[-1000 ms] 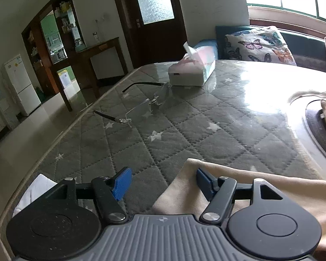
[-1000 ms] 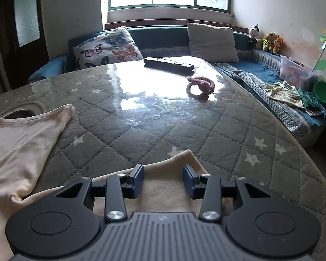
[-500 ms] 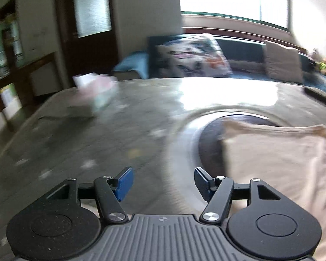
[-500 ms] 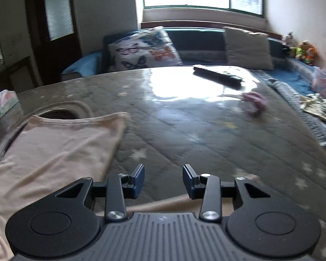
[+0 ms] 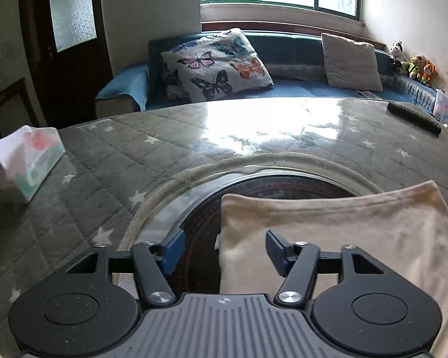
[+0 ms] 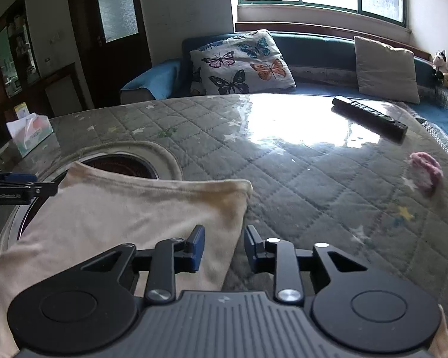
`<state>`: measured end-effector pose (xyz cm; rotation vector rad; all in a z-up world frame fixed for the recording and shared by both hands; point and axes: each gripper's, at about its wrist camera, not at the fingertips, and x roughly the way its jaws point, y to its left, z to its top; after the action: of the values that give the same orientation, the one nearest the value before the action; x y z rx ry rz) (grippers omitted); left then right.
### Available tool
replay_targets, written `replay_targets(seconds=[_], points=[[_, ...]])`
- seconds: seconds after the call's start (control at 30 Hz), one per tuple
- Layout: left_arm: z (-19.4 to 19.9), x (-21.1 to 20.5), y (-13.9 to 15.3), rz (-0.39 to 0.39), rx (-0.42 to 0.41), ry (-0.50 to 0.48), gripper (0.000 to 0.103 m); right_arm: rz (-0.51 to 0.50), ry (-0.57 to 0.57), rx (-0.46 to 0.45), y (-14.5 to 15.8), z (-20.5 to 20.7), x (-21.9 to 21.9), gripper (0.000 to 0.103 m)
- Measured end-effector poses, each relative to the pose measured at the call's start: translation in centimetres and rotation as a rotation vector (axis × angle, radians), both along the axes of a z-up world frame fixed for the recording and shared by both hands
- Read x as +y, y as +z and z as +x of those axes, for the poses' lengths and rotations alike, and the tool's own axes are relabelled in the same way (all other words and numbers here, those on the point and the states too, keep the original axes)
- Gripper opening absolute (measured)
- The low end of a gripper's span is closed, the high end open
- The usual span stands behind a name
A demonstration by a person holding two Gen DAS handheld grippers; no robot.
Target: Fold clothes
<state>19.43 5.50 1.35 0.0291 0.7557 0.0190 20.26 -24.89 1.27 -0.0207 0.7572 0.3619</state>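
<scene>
A beige garment (image 5: 328,226) lies flat on the quilted table, partly over a round dark recess (image 5: 268,185). My left gripper (image 5: 225,247) hovers at the garment's left edge. Its jaws are closing, with that edge lying between the blue pads and neither pad pressing on it. In the right wrist view the same garment (image 6: 128,208) fills the lower left. My right gripper (image 6: 224,244) hangs over its right edge. Those jaws are closing too, with the edge between them and a gap on both sides. One of the left gripper's fingers (image 6: 12,185) shows at the left border.
A tissue box (image 5: 30,161) stands on the table's left side. A black remote (image 6: 370,117) and a pink hair tie (image 6: 425,170) lie at the far right. A blue sofa with a butterfly cushion (image 5: 218,65) runs behind the table.
The left gripper swung right, from the glasses side to the garment's left edge. The right gripper swung left onto its right edge. Both pairs of jaws have narrowed.
</scene>
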Motion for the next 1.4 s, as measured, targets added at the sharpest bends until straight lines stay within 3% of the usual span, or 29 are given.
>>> replay_targets(seconds=[0.13,0.23,0.3,0.47,0.7,1.0,1.23,1.4], points=[[1.4,0.5,-0.8,-0.041,0.025,-0.008,0.046,0.008,-0.007,0.013,-0.4,1.7,0.3,0.023],[1.7,0.5,-1.3,-0.052,0.028,-0.023,0.029,0.004,-0.005,0.02,-0.6,2.5,0.4,0.019],[1.5,0.7,-1.3,-0.062,0.016,-0.025,0.01,0.0,-0.002,0.025,-0.7,3.0,0.6,0.016],[1.1,1.1,-1.0,-0.035,-0.024,-0.003,0.008,-0.009,0.009,0.024,-0.8,3.6,1.2,0.004],[1.3,2.5,0.5,-0.013,-0.092,0.049,0.008,0.008,0.013,0.0,-0.5,5.4,2.8,0.002],[3.2,4.1,-1.1,-0.013,-0.016,0.079,0.011,-0.014,0.025,0.006,-0.8,8.6,5.6,0.004],[0.3,4.0,0.1,0.011,-0.032,0.059,0.012,-0.038,0.072,-0.018,1.1,6.0,5.3,0.007],[-3.6,4.2,1.4,0.017,-0.052,0.038,0.021,-0.043,0.125,-0.036,2.7,2.3,5.2,0.013]])
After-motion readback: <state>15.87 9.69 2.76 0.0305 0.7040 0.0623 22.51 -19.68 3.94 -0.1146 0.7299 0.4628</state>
